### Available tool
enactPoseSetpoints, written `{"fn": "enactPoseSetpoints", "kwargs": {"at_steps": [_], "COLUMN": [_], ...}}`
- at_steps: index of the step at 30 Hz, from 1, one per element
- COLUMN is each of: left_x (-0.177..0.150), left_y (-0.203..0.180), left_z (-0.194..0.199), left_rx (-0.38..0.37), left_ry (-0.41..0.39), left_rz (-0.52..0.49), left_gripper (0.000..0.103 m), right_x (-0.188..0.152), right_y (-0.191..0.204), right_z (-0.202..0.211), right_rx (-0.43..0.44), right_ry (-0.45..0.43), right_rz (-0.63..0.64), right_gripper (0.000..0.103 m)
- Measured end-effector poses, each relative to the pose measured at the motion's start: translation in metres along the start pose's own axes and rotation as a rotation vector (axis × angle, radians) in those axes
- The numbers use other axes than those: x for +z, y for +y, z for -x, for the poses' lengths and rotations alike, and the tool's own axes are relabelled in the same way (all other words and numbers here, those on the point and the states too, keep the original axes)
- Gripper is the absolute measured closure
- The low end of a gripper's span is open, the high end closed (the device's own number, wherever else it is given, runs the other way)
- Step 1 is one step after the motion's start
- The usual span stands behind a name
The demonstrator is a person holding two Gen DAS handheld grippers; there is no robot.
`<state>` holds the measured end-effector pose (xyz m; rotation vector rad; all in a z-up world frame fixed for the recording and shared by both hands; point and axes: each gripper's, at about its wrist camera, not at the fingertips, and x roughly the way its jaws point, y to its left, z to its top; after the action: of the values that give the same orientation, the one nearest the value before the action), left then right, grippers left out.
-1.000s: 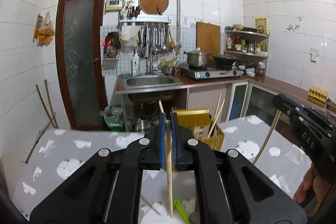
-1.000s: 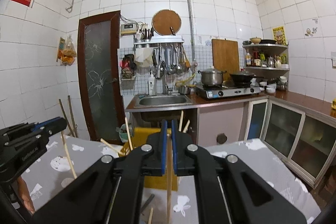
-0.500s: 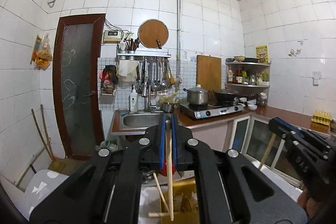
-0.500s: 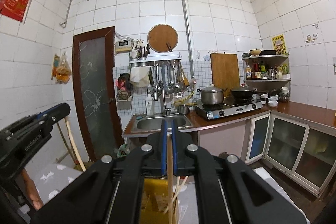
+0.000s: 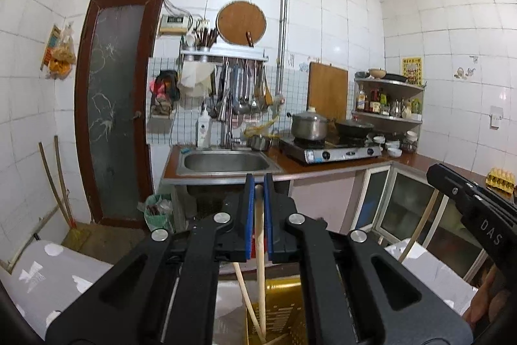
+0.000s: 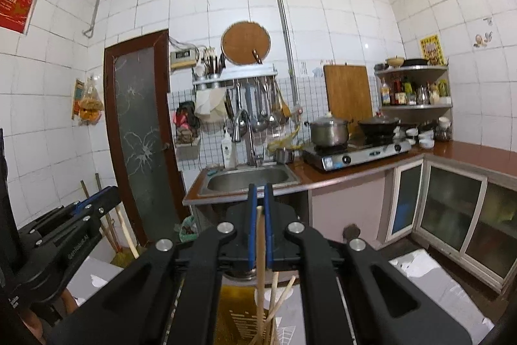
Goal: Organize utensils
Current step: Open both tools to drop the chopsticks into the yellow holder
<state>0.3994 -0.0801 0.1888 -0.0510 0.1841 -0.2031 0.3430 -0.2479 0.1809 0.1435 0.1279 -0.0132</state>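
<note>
My left gripper [image 5: 258, 183] is shut on a wooden chopstick [image 5: 260, 264] that hangs down into a yellow basket [image 5: 284, 312] below it. Another chopstick [image 5: 245, 296] leans in that basket. My right gripper [image 6: 259, 193] is shut on a second wooden chopstick [image 6: 260, 267], its lower end over the same yellow basket [image 6: 239, 316], where other chopsticks [image 6: 281, 296] stand. Each gripper shows in the other's view: the right one [image 5: 471, 209] with its stick, the left one [image 6: 64, 235] with its stick.
A table with a grey patterned cloth [image 5: 48, 277] lies below both grippers. Beyond stand a sink [image 5: 226, 162], a gas stove with a pot [image 5: 308, 126], hanging ladles [image 5: 245, 92], a brown door [image 5: 113, 105] and glass-front cabinets [image 6: 452, 209].
Both grippers have risen and tilted up, each keeping its chopstick. The table and basket have dropped toward the bottom of both views, and the basket now sits under the stick ends.
</note>
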Motion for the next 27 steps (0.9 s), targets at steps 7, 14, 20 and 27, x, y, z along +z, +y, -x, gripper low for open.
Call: {"fn": "enactPoseSetpoints", "kwargs": {"at_steps": [7,14,20,27], "left_x": [-0.025,-0.054,-0.044,-0.036], "left_y": [0.006,0.016,0.032,0.043], "left_z": [-0.019,-0.025,0.014,0.093], "left_rx": [-0.002,0.034,0.096,0.128], "left_ry": [0.067,0.162,0.150,0.122], "left_rz": [0.004,-0.002,0.034,-0.015], "left_gripper": [0.099,0.098,0.020,0.005], "right_x": [-0.033,-0.058,-0.045,-0.041], "right_y": [-0.002,-0.008,-0.014,-0.012], "right_z": [-0.020,-0.027,0.009,0.070], "right_rx": [-0.001,0.012,-0.013,0.023], "right_ry": [0.074,0.152,0.153,0.188], "right_rz": [0.004,-0.003,-0.033,-0.014], "right_gripper": [0.098,0.098,0.036,0.028]}}
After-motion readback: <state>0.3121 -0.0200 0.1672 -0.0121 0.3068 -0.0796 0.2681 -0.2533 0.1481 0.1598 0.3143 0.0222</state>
